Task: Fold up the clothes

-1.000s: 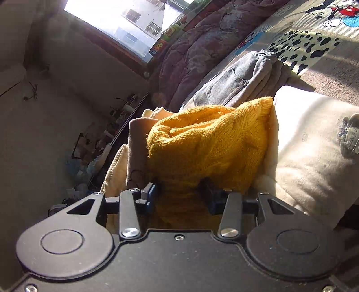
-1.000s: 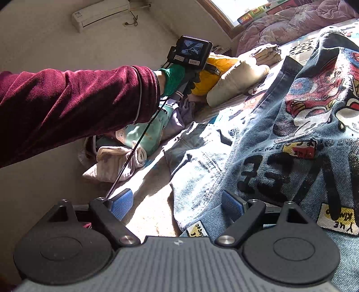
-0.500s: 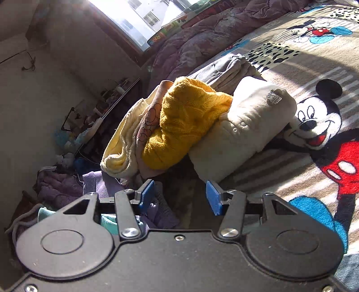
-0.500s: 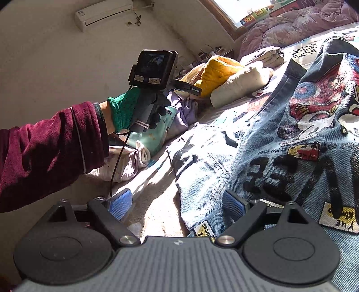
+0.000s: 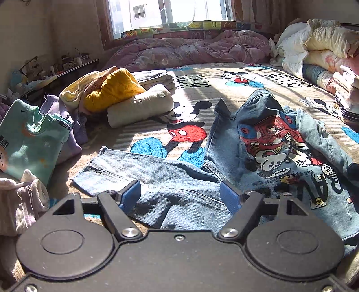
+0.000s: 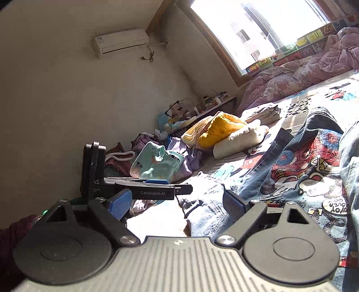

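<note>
Now both tools are low over the bed: the left gripper point(image 5: 180, 197) spread wide with nothing between its blue pads, poised just above the near sleeve of the denim jacket point(image 5: 276, 157). Same story on the right gripper point(image 6: 174, 203), jaws well apart and empty, hanging over that same sleeve end, with the left tool's body visible just beyond its left pad. The jacket lies spread flat on the cartoon-mouse blanket point(image 5: 197, 125), printed back facing up, 1 sleeve stretched out to the left. Left of the jacket sits a mint green top point(image 5: 29, 139) on a loose heap. Beyond the jacket, a rolled cream garment point(image 5: 139, 107) touches a yellow knit sweater point(image 5: 112, 89). Farther still, a purple quilt point(image 5: 190, 49) lies under the window point(image 5: 170, 11).
</note>
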Demonstrator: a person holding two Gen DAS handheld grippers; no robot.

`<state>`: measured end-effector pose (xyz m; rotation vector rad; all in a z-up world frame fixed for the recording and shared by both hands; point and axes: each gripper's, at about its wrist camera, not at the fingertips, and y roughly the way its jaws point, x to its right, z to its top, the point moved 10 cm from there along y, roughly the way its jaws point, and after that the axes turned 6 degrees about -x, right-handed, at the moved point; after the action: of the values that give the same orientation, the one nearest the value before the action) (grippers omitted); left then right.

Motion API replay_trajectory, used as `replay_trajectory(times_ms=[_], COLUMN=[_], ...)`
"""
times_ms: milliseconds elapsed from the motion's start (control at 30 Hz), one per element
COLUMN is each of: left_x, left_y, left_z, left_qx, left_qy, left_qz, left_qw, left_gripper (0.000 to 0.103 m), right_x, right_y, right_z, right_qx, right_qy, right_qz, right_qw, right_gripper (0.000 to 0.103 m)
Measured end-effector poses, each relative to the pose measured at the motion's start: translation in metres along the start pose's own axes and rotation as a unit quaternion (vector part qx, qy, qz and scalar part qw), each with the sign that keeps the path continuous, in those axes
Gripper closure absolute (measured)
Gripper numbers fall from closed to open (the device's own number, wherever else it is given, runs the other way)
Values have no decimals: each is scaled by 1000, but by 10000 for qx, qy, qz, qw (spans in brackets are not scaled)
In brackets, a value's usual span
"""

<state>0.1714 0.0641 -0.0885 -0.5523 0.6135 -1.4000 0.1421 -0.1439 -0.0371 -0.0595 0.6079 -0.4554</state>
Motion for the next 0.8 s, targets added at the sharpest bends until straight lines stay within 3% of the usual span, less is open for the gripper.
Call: replay_trajectory(times_ms=[133, 233, 333, 500, 800], left_x=[37, 47, 50, 50, 33], left_y=[-6, 0, 9, 24, 96], left_z=[-30, -37, -28, 15, 115], left_qx=[-186, -306, -336, -189, 129], left_qy=[-22, -243, -426, -626, -872], left_qz=[-578, -836, -1112, -1472, -1517], left_qw=[9982, 9957, 9923, 9869, 9845], left_gripper=[25, 25, 25, 25, 25], right_x=[67, 118, 158, 208, 287], right_y=[-47, -73, -83, -67, -43], right_z=[26, 33, 33, 36, 37], right_qx=[703, 1048, 1204, 1151, 755], right_qy=[534, 1067, 1559, 2016, 2632], right_qz=[-909, -1556, -1914, -2062, -2305], right_qw=[9919, 9764, 9615, 9506, 9338], right_gripper=[16, 16, 15, 14, 9])
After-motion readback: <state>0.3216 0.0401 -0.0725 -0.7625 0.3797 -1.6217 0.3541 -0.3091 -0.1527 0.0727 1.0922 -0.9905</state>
